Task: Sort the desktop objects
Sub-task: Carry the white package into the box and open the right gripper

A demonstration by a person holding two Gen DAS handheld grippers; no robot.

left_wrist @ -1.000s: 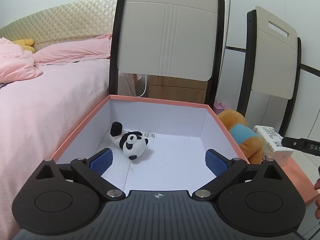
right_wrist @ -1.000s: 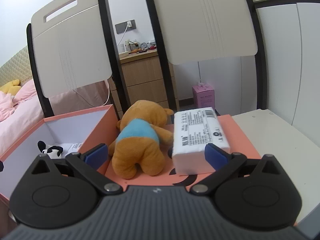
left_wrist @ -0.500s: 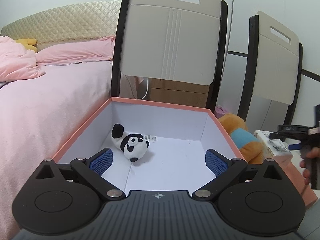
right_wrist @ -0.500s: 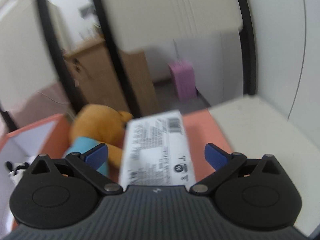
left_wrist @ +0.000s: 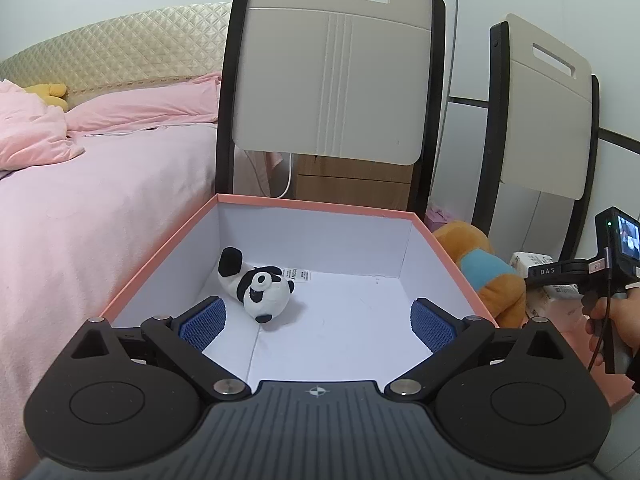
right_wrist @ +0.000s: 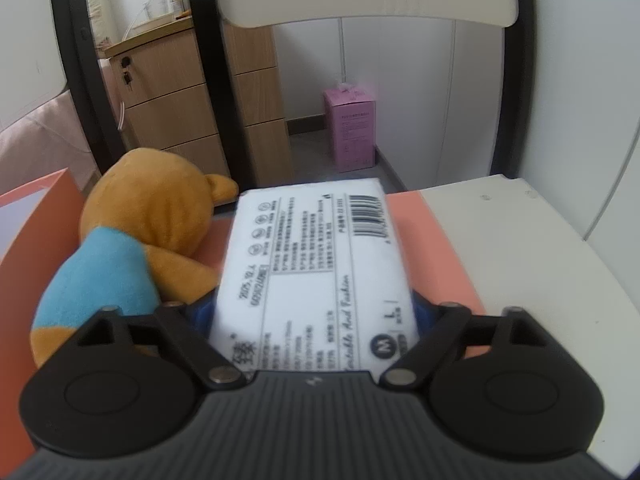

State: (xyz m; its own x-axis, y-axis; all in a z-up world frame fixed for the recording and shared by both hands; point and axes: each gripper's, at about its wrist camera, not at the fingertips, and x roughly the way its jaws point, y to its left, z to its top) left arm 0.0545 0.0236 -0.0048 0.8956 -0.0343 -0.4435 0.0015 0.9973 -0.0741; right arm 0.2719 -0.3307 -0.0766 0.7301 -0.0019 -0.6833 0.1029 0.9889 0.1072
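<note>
The orange box (left_wrist: 436, 240) floor is free at centre and right; a panda toy (left_wrist: 256, 288) blocks its left. Lower left, a bear plush (right_wrist: 132, 248) crowds the tissue pack (right_wrist: 316, 272).

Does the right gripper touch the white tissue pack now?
Touching. In the right wrist view the closing right gripper has its blue pads tight against both sides of the white tissue pack.

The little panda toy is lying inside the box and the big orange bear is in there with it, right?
Not quite. The panda toy does lie inside the box, but the orange bear sits outside it, against the box's right wall. The left wrist view shows this.
</note>
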